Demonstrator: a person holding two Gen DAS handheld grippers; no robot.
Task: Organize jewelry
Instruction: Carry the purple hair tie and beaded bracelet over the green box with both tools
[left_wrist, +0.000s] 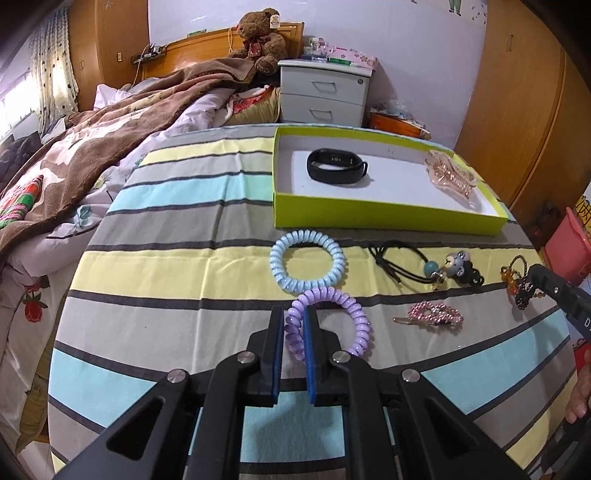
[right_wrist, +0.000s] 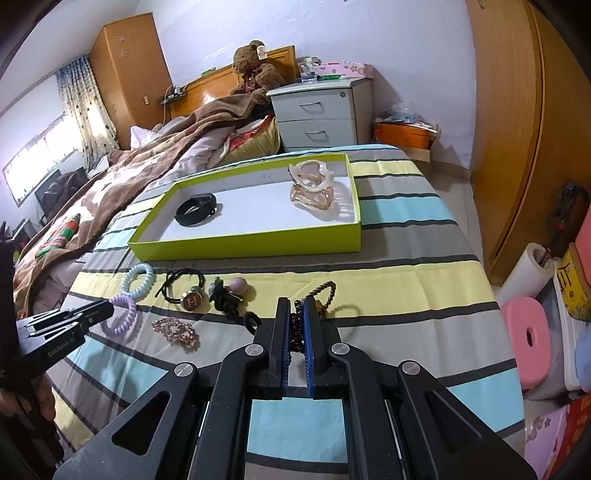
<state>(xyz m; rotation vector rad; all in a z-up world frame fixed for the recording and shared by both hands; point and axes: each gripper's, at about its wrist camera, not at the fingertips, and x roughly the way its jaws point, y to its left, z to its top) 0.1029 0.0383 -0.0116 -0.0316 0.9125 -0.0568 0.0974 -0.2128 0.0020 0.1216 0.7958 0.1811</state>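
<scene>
From the left wrist view, the lime-green tray (left_wrist: 388, 218) on the striped worktop (left_wrist: 166, 266) already holds a black fitness band (left_wrist: 337, 165) and a translucent amber hair claw (left_wrist: 451, 173), so two pieces look sorted. Still out on the cloth: a pale blue coil hair tie (left_wrist: 307, 261), a black elastic with a bear charm (left_wrist: 424, 266), a pink beaded clip (left_wrist: 434, 313) and a bead chain (left_wrist: 515, 275) at the right edge. The left tool (left_wrist: 294, 323) is clamped together on the purple coil hair tie (left_wrist: 334, 314), which lies just below the blue one (apparently the next piece bound for the tray). The tip of the other tool partly covers the bead chain, and a hand is cut off at the frame's right edge.

From the right wrist view, the right tool (right_wrist: 294, 317) is closed on the dark bead chain (right_wrist: 314, 295), whose loop trails onto the cloth beyond the pads. By my judgement less than half is done. The dark cluster beside a round "H" charm (right_wrist: 192, 301) is hard to make out, and the left tool's grip is hidden at this angle.
</scene>
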